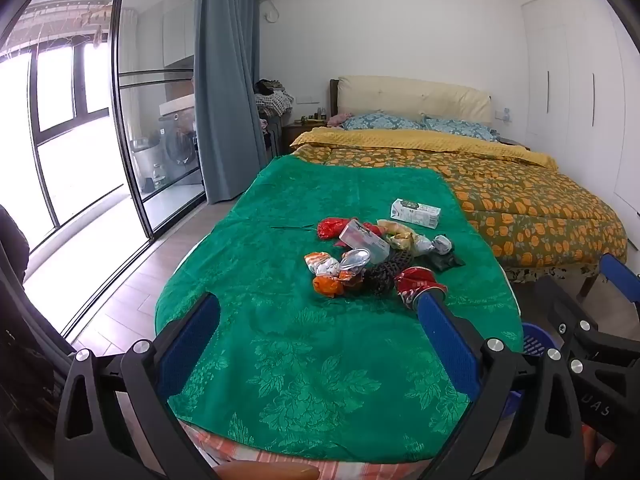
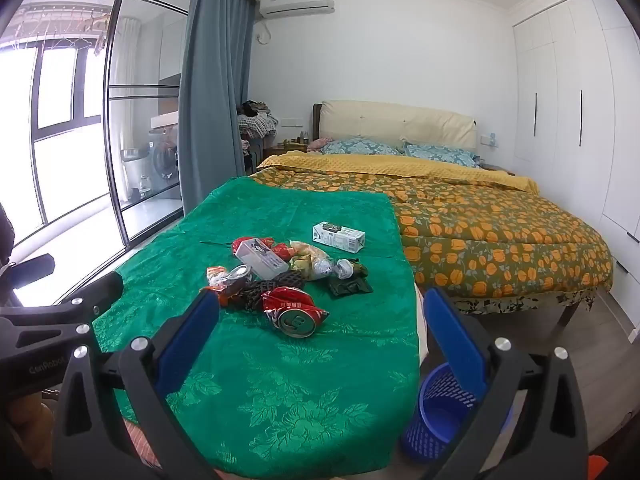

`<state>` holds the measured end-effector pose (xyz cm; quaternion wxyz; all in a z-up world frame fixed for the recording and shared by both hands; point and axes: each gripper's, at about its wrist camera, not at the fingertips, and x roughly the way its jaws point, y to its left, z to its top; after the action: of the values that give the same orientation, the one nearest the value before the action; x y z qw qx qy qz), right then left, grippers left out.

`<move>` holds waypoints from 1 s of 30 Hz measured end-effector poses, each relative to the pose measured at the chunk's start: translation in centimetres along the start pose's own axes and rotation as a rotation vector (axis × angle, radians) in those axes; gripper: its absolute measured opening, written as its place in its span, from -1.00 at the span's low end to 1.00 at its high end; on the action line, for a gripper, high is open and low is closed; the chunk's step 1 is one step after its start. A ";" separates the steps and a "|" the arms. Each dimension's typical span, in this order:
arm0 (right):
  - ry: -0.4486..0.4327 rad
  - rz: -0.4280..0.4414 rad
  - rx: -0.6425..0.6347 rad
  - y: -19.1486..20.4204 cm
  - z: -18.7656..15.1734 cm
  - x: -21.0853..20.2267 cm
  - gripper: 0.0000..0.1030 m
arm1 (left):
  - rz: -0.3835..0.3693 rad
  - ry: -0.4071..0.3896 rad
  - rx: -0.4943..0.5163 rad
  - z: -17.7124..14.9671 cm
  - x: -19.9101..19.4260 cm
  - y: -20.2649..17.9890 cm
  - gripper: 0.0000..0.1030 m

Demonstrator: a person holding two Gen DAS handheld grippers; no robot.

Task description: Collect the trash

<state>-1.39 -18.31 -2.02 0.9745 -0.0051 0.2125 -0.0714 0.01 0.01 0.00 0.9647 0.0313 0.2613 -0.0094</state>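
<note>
Both the left gripper (image 1: 318,314) and right gripper (image 2: 322,310) are spread wide, holding nothing, above the green floral tablecloth (image 1: 304,364). The pile of crumpled wrappers and cans (image 2: 280,280) lies mid-table. Only the right view fully shows the blue mesh plastic wastebasket (image 2: 436,412) on the floor.

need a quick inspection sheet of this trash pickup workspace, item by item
surface: table under a green cloth, near part bare
job's things: trash pile mid-table; crushed can nearest, white carton lying apart at the far side; blue basket on the floor to the right of the table
clutter: nothing seen besides the trash
grippers: left tool open, holding nothing; right tool open, holding nothing; both short of the pile
cables: nothing seen
surroundings: bed behind the table, grey curtain, glass doors left, wardrobe right
</note>
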 end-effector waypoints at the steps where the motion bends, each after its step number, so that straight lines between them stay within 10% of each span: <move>1: 0.001 0.000 0.001 0.0 0.0 0.0 0.91 | -0.002 -0.002 -0.003 0.0 0.0 0.0 0.90; 30: 0.004 -0.001 0.003 -0.2 0.0 0.1 0.91 | 0.006 0.008 0.011 -0.2 0.2 0.3 0.90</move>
<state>-1.36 -18.47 -2.06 0.9741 -0.0038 0.2143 -0.0719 0.07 0.29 -0.24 0.9635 0.0372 0.2650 -0.0077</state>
